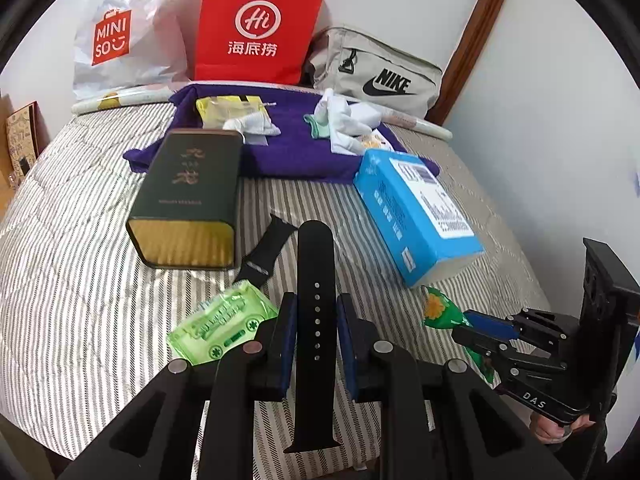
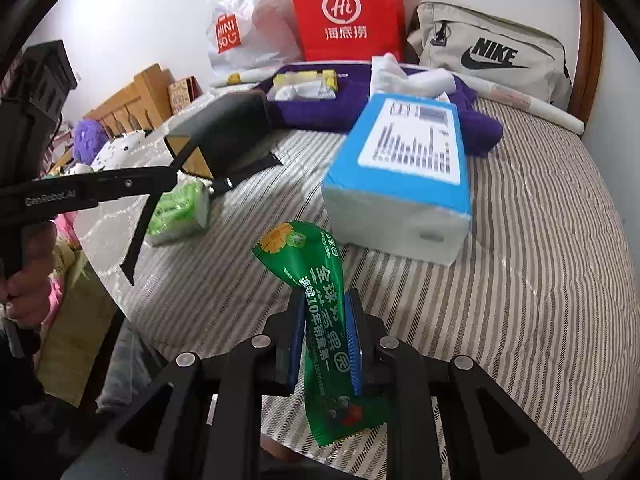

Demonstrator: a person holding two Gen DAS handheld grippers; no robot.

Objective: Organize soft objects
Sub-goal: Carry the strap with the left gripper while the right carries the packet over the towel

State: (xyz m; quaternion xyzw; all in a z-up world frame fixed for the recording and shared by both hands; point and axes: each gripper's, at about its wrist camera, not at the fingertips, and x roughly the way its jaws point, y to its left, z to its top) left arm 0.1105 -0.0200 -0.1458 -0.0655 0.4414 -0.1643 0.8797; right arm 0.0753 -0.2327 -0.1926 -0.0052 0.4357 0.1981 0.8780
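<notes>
My left gripper (image 1: 316,304) is shut on a black watch strap (image 1: 316,248), which stands up between the blue pads above the striped bed cover (image 1: 80,300). A second, shorter strap piece (image 1: 264,252) lies just beyond it. My right gripper (image 2: 326,300) is shut on a green snack packet (image 2: 304,248), lifted off the cover, its ends sticking out in front of and behind the pads. In the left wrist view that gripper (image 1: 476,328) and the packet (image 1: 438,310) appear at the right. A purple cloth (image 1: 280,152) at the back carries white socks (image 1: 344,120) and a yellow pouch (image 1: 228,110).
A dark green tin (image 1: 192,192) and a blue box (image 1: 416,208) lie in mid-bed, with a clear green cassette case (image 1: 224,324) near the left gripper. A red paper bag (image 1: 256,24), a white plastic bag (image 1: 120,32) and a grey Nike bag (image 1: 380,72) stand against the wall.
</notes>
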